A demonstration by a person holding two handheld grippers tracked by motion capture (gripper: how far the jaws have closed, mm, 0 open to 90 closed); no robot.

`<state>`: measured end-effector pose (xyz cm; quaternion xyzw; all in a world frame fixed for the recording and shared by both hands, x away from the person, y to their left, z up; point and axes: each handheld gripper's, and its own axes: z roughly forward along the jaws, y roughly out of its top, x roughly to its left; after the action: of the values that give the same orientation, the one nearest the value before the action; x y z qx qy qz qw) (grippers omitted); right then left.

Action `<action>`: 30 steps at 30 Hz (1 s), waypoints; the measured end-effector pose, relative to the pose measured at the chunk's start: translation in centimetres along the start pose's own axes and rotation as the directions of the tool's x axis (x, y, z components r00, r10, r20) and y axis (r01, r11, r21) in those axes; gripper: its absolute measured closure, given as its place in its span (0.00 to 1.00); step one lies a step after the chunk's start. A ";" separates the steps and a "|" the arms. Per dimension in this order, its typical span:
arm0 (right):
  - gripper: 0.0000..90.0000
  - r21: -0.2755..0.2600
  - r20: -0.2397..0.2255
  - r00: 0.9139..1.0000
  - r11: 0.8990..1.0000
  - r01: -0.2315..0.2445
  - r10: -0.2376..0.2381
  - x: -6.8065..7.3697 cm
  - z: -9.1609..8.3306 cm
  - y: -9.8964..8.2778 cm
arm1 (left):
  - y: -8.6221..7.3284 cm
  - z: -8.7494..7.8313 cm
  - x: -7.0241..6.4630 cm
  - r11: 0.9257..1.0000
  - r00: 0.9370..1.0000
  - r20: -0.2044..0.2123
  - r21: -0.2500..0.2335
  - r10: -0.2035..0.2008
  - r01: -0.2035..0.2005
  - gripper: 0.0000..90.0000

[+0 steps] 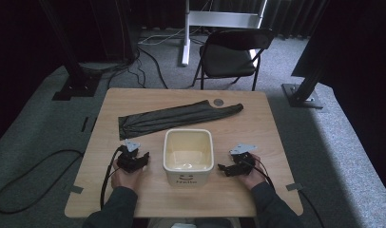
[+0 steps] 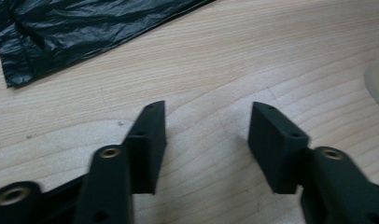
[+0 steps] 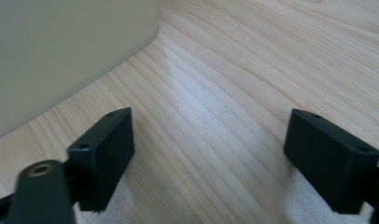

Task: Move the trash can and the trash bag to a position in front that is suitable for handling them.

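Though nothing is held yet, all set for a start: a cream bin at the near middle of the wooden bench, mouth up and empty, within reach of both hands. Behind it, a dark bag, flattened and stretched sideways across the far half, well apart from the bin. Probably laid out flat so that an edge can be picked up and the bag opened into the bin.

Left tongs just left of the bin, low over the wood, jaws apart with bare bench between them; in the left gripper view, aimed toward the bag's near corner. Right tongs just right of the bin, also spread wide and gripping nothing; in the right gripper view, the bin's pale wall close on one side. One on each flank, likely a ready stance before reaching forward for the bag.
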<state>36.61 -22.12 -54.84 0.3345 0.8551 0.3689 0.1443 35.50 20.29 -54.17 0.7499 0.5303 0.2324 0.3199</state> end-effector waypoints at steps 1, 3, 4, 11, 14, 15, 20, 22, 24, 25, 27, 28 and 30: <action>0.22 -0.002 0.000 1.000 1.000 -0.001 0.001 0.0 0.0 0.0 | 0.0 0.0 0.0 1.000 1.000 0.007 0.002 0.008 -0.008 0.58; 0.23 -0.005 0.001 1.000 1.000 -0.002 0.002 0.0 0.0 0.0 | 0.0 0.0 0.0 1.000 1.000 0.010 0.000 0.012 -0.012 0.62; 0.25 -0.008 0.002 1.000 1.000 -0.002 0.002 0.1 -0.1 0.0 | 0.0 0.0 -0.1 1.000 1.000 0.013 0.000 0.016 -0.016 0.62; 0.40 -0.023 0.015 1.000 1.000 -0.013 0.014 0.2 -0.1 0.0 | 0.4 -0.2 -0.6 0.997 0.996 0.056 0.018 0.069 -0.070 0.75; 0.46 -0.030 0.022 1.000 0.999 -0.021 0.022 0.2 -0.1 0.1 | 0.7 -0.5 -1.2 0.995 0.991 0.095 0.008 0.095 -0.096 0.74; 0.49 -0.028 0.027 0.999 0.999 -0.027 0.028 0.2 -0.1 0.1 | 0.9 -0.8 -1.4 0.994 0.988 0.112 0.000 0.105 -0.105 0.74; 0.55 -0.017 0.037 0.998 0.998 -0.054 0.055 0.0 -0.5 0.1 | 1.1 -1.6 -2.4 0.993 0.976 0.185 -0.024 0.117 -0.114 0.70; 0.56 -0.019 0.028 0.999 0.999 -0.046 0.046 0.3 -0.6 0.3 | 1.1 -1.9 -2.8 0.992 0.970 0.206 -0.028 0.127 -0.124 0.70; 0.56 -0.028 0.026 0.999 0.999 -0.033 0.034 0.7 -0.8 0.5 | 1.1 -2.1 -3.2 0.990 0.966 0.218 -0.028 0.141 -0.138 0.69; 0.56 -0.031 0.024 0.999 0.999 -0.026 0.027 0.9 -0.9 0.7 | 1.1 -2.2 -3.4 0.990 0.964 0.223 -0.025 0.144 -0.142 0.69; 0.56 -0.035 0.019 1.000 0.999 -0.013 0.013 1.4 -0.9 0.9 | 1.2 -2.4 -3.8 0.988 0.960 0.231 -0.019 0.156 -0.156 0.68; 0.56 -0.035 0.014 1.000 0.999 -0.003 0.004 1.6 -0.9 1.0 | 1.2 -2.5 -4.0 0.986 0.958 0.232 -0.023 0.166 -0.165 0.66; 0.56 -0.031 0.016 1.000 0.999 0.011 -0.010 1.9 -0.9 1.1 | 1.2 -2.7 -4.3 0.983 0.954 0.240 -0.029 0.181 -0.179 0.66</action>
<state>35.24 -20.76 -53.40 0.3306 0.8498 0.3790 0.1580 32.97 16.55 -51.50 0.8166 0.4162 0.1694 0.3624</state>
